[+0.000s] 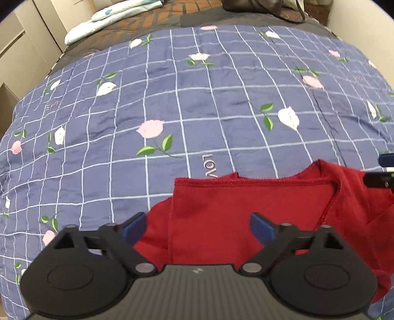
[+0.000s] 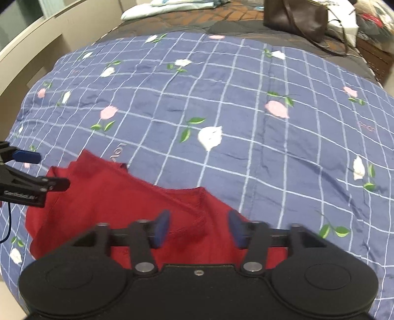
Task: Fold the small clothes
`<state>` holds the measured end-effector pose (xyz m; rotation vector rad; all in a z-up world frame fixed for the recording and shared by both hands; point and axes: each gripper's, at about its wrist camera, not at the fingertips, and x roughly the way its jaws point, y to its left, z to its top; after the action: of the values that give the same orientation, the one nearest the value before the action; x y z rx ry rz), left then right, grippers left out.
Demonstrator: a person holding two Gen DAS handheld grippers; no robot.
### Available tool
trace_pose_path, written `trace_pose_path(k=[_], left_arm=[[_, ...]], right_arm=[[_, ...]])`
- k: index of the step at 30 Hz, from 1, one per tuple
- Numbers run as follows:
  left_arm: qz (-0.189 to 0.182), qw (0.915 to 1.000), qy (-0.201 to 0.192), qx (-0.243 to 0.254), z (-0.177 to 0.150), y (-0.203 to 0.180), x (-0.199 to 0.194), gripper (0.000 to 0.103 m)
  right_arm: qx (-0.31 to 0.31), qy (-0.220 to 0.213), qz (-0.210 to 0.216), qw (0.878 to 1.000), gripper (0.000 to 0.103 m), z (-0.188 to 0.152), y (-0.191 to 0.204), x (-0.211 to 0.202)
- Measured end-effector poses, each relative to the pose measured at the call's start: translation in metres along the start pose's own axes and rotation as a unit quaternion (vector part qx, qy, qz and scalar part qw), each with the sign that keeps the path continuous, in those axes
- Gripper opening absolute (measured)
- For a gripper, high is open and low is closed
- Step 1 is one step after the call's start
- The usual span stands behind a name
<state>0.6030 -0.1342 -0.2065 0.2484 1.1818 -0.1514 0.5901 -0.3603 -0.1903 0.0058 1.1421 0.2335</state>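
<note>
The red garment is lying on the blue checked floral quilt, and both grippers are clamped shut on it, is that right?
Not quite. The red garment does lie on the blue checked floral quilt, but neither gripper is shut on it. The left wrist view shows the left gripper with its jaws wide apart above the cloth, and the right wrist view shows the right gripper open too.

A blue checked quilt [image 1: 197, 110] with pink and white flowers fills both frames. At the top lie a brown bedspread [image 1: 152, 19], pale folded bedding [image 1: 110, 17] upper left, and a brown handbag [image 2: 295, 17] upper right.
</note>
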Motion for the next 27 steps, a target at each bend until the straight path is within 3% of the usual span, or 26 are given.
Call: trace_pose_path(k=[4,14,19,22,24,27], left_arm=[[0.014,0.9999,-0.004,-0.008,-0.007,0.002,-0.002,0.098],[0.037,0.9929,0.087,-0.073,-0.077,-0.005,0.022,0.098],[0.048,0.9848,0.131,-0.104,-0.105,-0.005,0.028,0.098],[0.053,0.9816,0.145,-0.112,-0.114,-0.006,0.03,0.098],[0.056,0.981,0.147,-0.113,-0.115,-0.007,0.029,0.098],[0.056,0.9812,0.148,-0.111,-0.114,-0.008,0.027,0.099]], right_arm=[[0.005,-0.006,0.002,1.0,0.081,-0.019,-0.011,-0.007],[-0.102,0.054,0.03,0.993,0.079,-0.127,0.027,-0.014],[-0.141,0.046,0.02,0.989,0.063,-0.144,0.044,-0.011],[-0.158,0.048,0.007,0.986,0.045,-0.143,0.048,-0.001],[-0.155,0.06,0.008,0.986,0.011,-0.138,0.044,0.007],[-0.112,0.052,0.012,0.992,0.007,-0.127,0.028,0.003]])
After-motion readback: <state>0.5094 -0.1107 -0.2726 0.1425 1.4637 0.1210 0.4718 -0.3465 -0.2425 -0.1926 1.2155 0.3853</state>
